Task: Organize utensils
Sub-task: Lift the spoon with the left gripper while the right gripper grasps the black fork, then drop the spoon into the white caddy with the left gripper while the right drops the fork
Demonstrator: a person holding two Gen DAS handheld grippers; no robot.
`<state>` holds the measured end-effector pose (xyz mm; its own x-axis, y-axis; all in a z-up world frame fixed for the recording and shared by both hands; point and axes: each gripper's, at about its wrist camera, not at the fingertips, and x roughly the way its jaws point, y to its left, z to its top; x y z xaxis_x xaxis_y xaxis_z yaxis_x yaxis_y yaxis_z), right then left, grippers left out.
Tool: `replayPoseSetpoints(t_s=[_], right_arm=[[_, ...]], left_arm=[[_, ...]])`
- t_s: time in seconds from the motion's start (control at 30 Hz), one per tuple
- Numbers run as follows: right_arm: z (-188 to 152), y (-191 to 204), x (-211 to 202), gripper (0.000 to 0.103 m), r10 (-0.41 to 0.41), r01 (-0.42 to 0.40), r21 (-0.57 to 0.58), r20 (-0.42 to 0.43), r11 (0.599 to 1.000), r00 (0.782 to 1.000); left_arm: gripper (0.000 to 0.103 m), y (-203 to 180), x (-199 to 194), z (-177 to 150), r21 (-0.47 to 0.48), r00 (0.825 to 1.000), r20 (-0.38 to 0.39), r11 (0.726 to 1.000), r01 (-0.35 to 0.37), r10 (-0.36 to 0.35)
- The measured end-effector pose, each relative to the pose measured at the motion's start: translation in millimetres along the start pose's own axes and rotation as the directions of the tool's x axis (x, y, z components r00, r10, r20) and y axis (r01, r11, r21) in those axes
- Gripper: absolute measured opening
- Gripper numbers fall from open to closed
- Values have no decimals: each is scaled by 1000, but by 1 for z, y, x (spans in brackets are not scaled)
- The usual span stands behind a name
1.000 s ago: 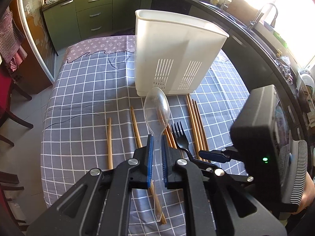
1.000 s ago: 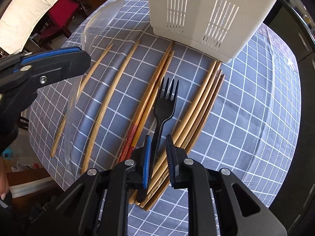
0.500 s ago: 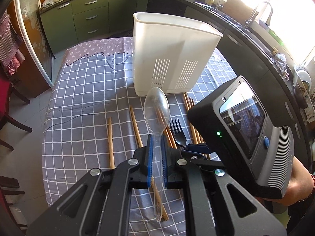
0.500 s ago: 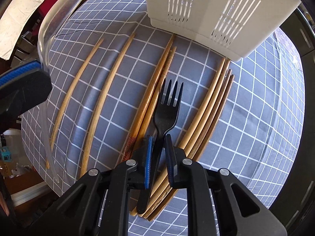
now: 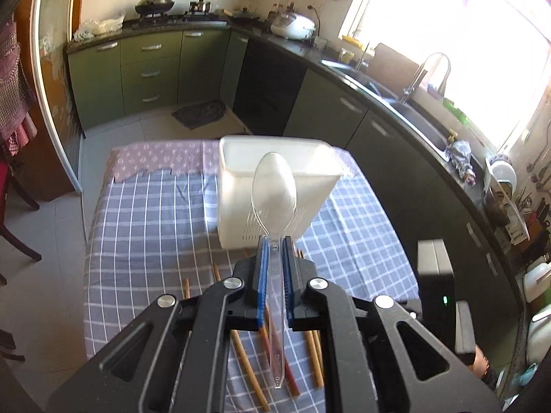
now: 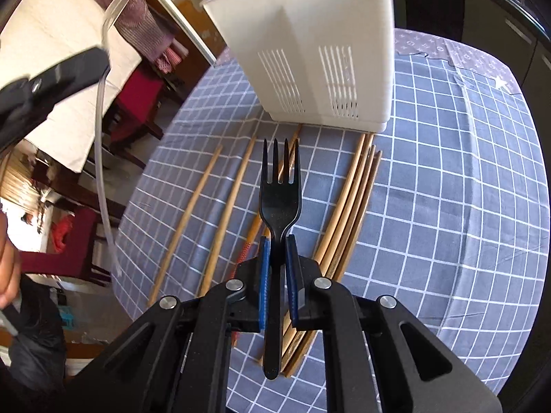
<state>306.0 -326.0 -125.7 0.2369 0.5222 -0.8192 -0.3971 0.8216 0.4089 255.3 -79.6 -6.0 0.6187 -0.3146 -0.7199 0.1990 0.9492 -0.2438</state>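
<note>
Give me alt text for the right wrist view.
The right gripper holds a black plastic fork by its neck, tines forward, above wooden chopsticks lying on a checked tablecloth. A white slotted utensil holder stands beyond.

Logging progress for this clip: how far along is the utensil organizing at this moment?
Early. Nothing shows inside the white utensil holder, though only part of its interior is visible. In hand: the left tool grips a clear plastic spoon, and the right tool grips a black plastic fork, both lifted off the checked tablecloth. Left: the wooden chopsticks on the cloth.
</note>
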Motion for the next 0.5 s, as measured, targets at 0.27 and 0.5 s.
replayPoseSetpoints(t_s=[0.27,0.5], right_arm=[[-44,-20,-31,10,169,-180,61,161,982,972],[-55,-31,-51,10,175,-197,69,239,978,955]], left_arm=[[8,-18,6,82,22,955,295,1000,-16,9],[8,-25,24,108,44,853,512,989,-144,101]])
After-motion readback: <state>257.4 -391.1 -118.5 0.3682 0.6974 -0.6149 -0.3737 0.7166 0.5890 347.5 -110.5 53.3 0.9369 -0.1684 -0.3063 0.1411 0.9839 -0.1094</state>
